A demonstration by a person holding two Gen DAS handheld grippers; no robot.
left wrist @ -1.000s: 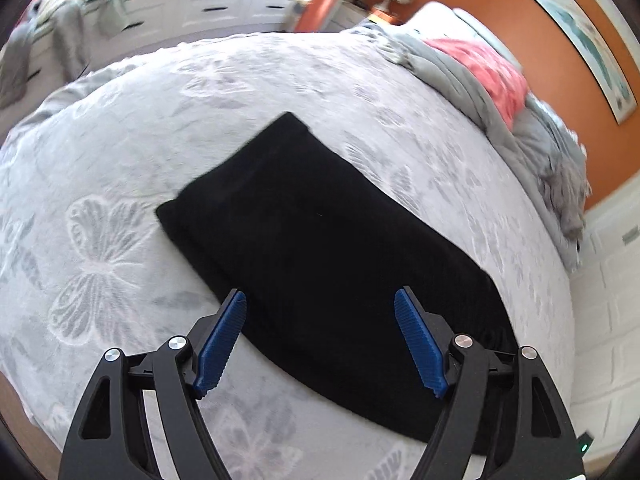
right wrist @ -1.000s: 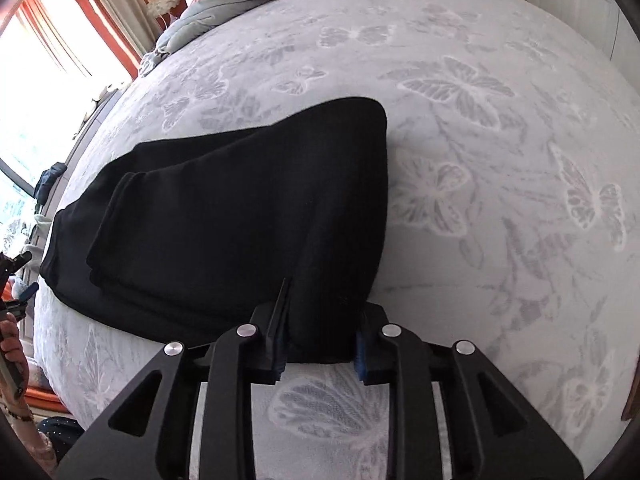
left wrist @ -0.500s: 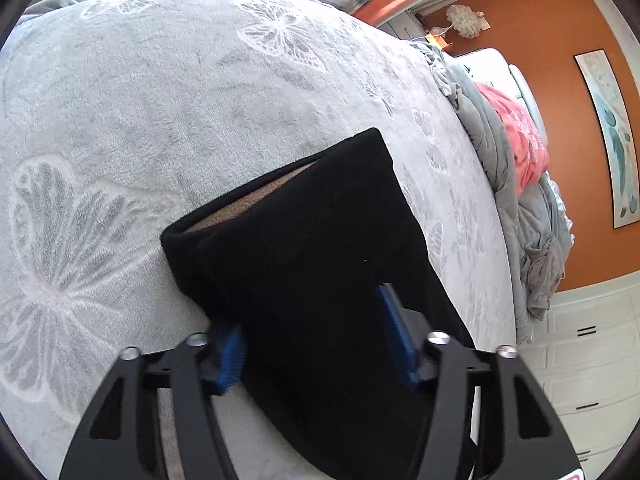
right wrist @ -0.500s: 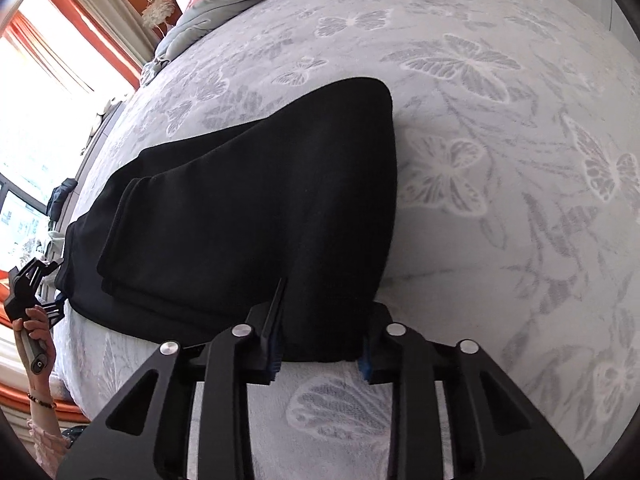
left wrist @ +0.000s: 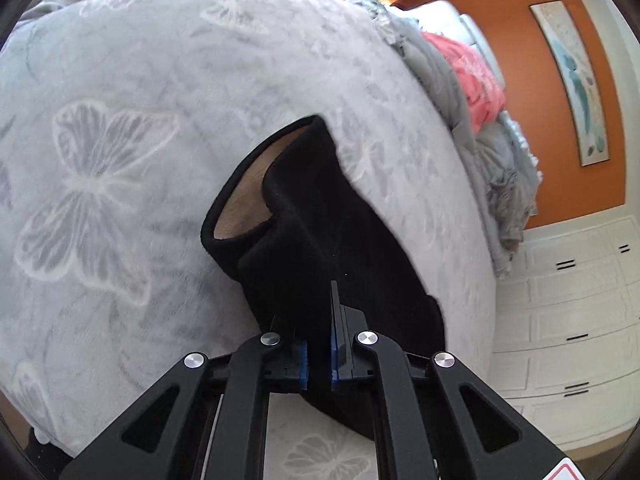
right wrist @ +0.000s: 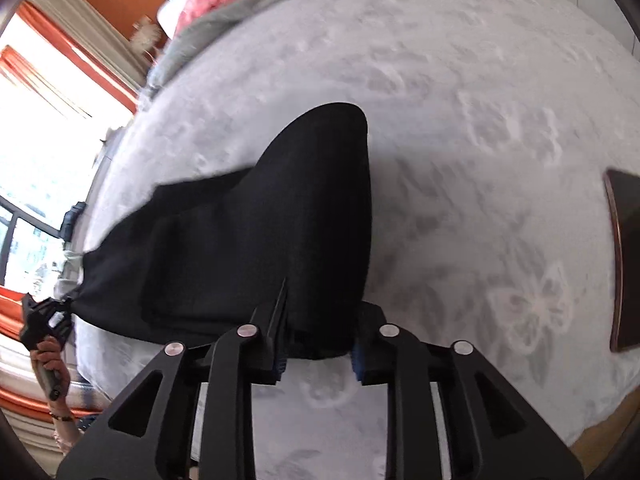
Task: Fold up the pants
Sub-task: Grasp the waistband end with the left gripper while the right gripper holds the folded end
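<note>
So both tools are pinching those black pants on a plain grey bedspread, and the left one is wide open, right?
Not quite. The left tool is shut on the black pants, as the left wrist view shows. The rest stands: the right tool pinches them too, over the grey bedspread, though it has a butterfly pattern.

- Left wrist view rides on the left hand-held gripper (left wrist: 319,354), close over the bed (left wrist: 120,120), looking along the fingers toward the orange wall (left wrist: 520,40).
- Right wrist view sits on the right hand-held gripper (right wrist: 318,354), equally near, facing across the bed toward the window (right wrist: 36,184).
- The 2 views share the black pants (left wrist: 320,240) and the butterfly-print cover.
- The right view also catches the left hand-held gripper at far left.
</note>
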